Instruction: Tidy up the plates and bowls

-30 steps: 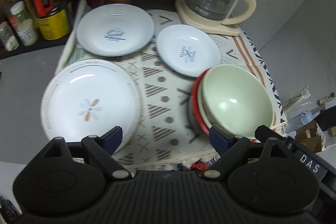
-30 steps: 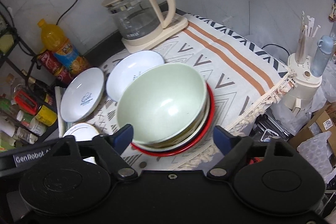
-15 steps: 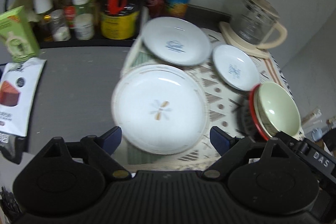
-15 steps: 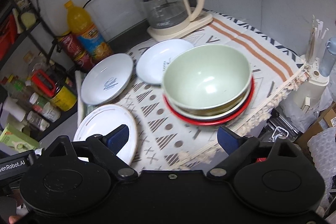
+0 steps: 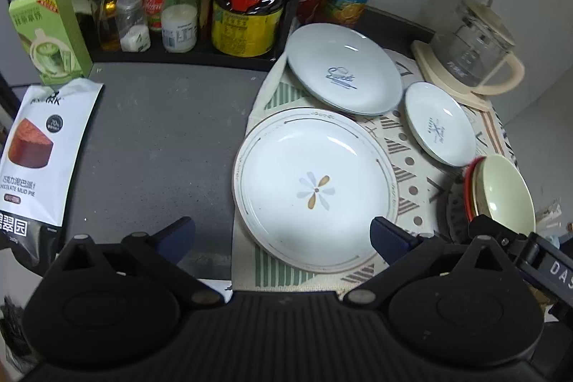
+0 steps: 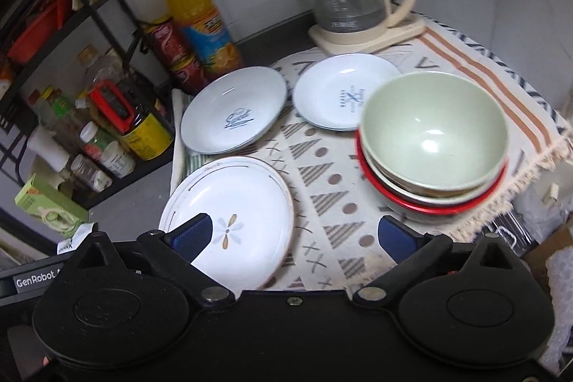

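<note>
A large white plate with a flower mark [image 5: 315, 188] lies on the patterned cloth [image 5: 412, 167], nearest my left gripper [image 5: 283, 233], which is open and empty just in front of it. Behind it lie a pale blue plate [image 5: 343, 74] and a smaller pale blue plate [image 5: 440, 124]. A stack of bowls with a green one on top [image 5: 501, 188] stands at the right. In the right wrist view the flower plate [image 6: 229, 217], the two blue plates [image 6: 232, 110] [image 6: 343, 95] and the bowl stack [image 6: 433, 135] show. My right gripper [image 6: 297, 237] is open and empty above the cloth.
A glass kettle on a cream base [image 5: 472, 42] stands at the back right. Bottles, jars and a yellow tin [image 5: 243, 20] crowd the back rack. A green box [image 5: 50, 34] and a snack bag [image 5: 35, 153] lie on the grey counter [image 5: 161, 131] at left.
Both grippers have pulled back and swung left. The flower plate now lies centred before the left gripper and the bowl stack has shifted to the right in both views. Nothing was grasped.
</note>
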`<state>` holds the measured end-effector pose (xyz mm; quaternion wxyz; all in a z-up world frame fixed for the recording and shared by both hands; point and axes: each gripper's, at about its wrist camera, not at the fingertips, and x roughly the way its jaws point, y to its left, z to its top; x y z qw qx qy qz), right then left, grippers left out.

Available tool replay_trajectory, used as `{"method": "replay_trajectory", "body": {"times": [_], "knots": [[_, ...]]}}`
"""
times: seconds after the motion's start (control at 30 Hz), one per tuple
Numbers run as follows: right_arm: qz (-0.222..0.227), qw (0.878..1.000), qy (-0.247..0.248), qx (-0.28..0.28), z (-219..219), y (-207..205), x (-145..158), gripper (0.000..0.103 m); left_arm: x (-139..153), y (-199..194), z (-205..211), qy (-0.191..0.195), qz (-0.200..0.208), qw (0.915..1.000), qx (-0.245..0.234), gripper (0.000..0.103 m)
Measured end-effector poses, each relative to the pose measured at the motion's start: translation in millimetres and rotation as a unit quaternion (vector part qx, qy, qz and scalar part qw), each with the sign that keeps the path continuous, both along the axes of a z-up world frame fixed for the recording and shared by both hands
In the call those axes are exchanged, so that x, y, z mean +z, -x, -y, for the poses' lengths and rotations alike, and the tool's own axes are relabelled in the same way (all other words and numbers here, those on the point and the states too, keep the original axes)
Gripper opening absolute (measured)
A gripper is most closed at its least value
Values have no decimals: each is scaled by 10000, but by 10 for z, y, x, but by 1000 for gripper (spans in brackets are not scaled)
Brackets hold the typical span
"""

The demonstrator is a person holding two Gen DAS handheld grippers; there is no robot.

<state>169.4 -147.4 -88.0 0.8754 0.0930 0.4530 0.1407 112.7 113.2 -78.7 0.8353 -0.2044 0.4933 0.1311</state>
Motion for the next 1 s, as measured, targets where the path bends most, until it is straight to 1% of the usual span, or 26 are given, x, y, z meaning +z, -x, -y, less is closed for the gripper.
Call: {"method": "replay_trajectory", "body": {"times": [0.1, 0.2, 0.27, 0.37, 0.43, 0.5, 0.6, 0.7, 0.8, 0.93, 1.0], "knots": [[1, 9999, -20, 143, -65, -133, -22, 100, -32, -108, -51, -30, -68, 10000, 57, 103], [-95, 9998, -54, 148, -88, -294, -71, 100, -40, -231, -107, -33, -98, 9998, 151, 102], [-116, 9997, -58, 209, -121, -398, -96, 100, -45, -319, -145, 46, -94, 9997, 240, 102], [-18, 9995, 20, 321, -180, -555, -91, 98, -46, -472, -175, 158, -83, 9994, 308, 102], [-63, 9994, 26, 331, -199, -677, -111, 91, -47, -580, -177, 196, -10, 9993, 330, 102], [-166, 9993, -15, 346, -231, -823, -142, 87, -74, -682, -188, 265, -19, 9988, 404, 102], [-253, 9989, -99, 394, -283, -1007, -174, 83, -123, -848, -212, 511, 57, 9976, 456, 102], [-334, 9982, -160, 477, -370, -1175, -197, 80, -164, -1029, -244, 619, 104, 9966, 530, 101], [-524, 9968, -374, 473, -430, -1372, -236, 74, -229, -1211, -320, 832, 151, 9940, 687, 100], [-707, 9944, -568, 535, -538, -1584, -328, 72, -312, -1434, -405, 964, 247, 9910, 894, 100], [-732, 9925, -632, 746, -608, -1668, -384, 72, -356, -1532, -445, 1032, 318, 9892, 991, 100]]}}
